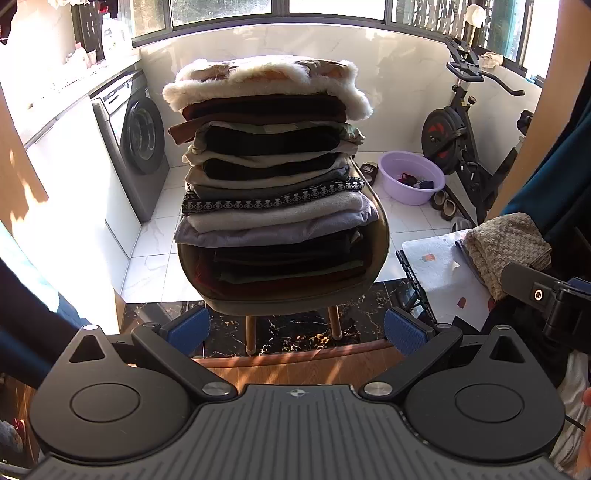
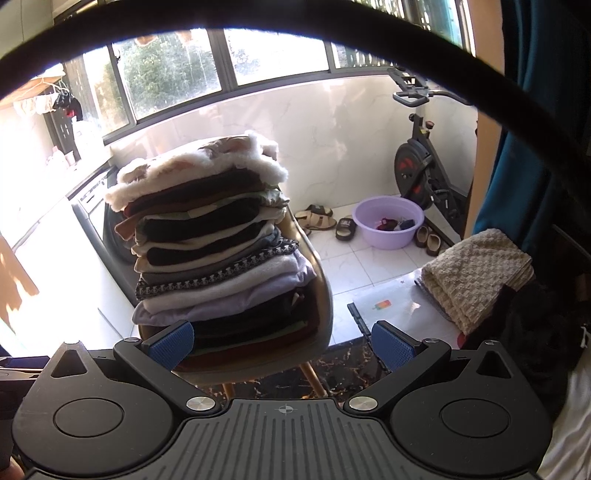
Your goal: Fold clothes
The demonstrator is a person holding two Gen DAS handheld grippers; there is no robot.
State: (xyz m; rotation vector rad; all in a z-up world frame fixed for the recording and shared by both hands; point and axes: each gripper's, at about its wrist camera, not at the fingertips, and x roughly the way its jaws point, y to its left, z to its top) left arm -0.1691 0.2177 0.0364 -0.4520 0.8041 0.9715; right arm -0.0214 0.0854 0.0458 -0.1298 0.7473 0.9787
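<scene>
A tall stack of folded clothes sits on a chair, topped by a brown garment with white fleece trim. The stack also shows in the right wrist view. My left gripper is open and empty, low in front of the chair. My right gripper is open and empty, also near the chair. A folded beige knitted garment lies at the right on a white mat; it also shows in the right wrist view. A dark garment lies beside it.
A washing machine stands at the left. A purple basin with small items, shoes and an exercise bike stand on the tiled floor behind. A teal curtain hangs at the right. A dark band arcs across the right wrist view.
</scene>
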